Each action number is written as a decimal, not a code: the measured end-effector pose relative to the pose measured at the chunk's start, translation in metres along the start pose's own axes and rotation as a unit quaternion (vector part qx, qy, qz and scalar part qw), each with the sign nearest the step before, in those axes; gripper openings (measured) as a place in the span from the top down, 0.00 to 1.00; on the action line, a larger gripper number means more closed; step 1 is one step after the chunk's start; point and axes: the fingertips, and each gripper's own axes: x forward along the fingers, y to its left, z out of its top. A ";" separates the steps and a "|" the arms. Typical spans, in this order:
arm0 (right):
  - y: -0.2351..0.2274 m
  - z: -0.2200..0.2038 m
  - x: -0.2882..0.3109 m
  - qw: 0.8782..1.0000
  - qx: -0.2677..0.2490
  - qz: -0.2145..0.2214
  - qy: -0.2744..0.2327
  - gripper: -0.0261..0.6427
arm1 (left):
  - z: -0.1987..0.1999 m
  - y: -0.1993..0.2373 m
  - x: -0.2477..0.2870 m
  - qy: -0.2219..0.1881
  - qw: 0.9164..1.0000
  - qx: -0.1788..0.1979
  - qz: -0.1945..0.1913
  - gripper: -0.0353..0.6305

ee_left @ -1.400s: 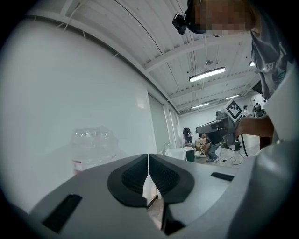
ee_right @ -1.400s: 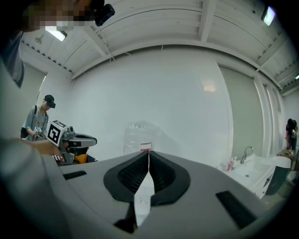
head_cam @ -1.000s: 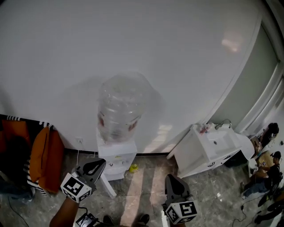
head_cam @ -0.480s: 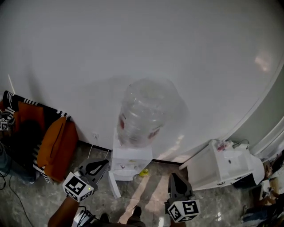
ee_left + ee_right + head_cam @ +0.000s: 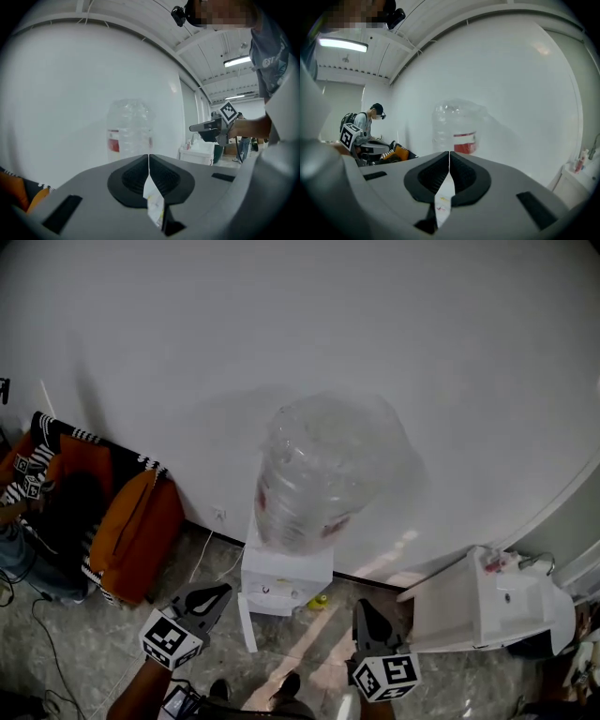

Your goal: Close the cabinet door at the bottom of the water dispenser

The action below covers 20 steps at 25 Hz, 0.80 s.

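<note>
Left tongs (image 5: 221, 592) and right tongs (image 5: 361, 607) are hovering pressed together and empty, short of the white box-shaped water dispenser (image 5: 284, 576), presumably readying a blunt push on its white bottom cabinet door (image 5: 246, 624), which is standing ajar.

L gripper (image 5: 217, 595) & R gripper (image 5: 362, 608): jaws closed, nothing held.

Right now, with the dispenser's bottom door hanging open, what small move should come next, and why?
Probably ease the left gripper onto the open cabinet door and push it toward the water dispenser. The door juts out from the base, that gripper is the nearer one, not yet touching, jaws together.
</note>
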 end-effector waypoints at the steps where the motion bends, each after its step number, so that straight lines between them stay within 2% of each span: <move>1: -0.003 -0.005 0.003 1.000 0.003 0.005 0.004 0.92 | -0.007 -0.002 0.003 0.008 1.000 -0.004 0.004 0.91; 10: -0.030 -0.066 0.042 0.998 0.025 0.033 0.054 0.92 | -0.100 -0.001 0.033 0.086 0.994 -0.056 0.028 0.91; 20: -0.031 -0.143 0.061 0.993 0.060 0.037 0.097 0.92 | -0.232 -0.006 0.052 0.183 0.976 -0.114 0.021 0.91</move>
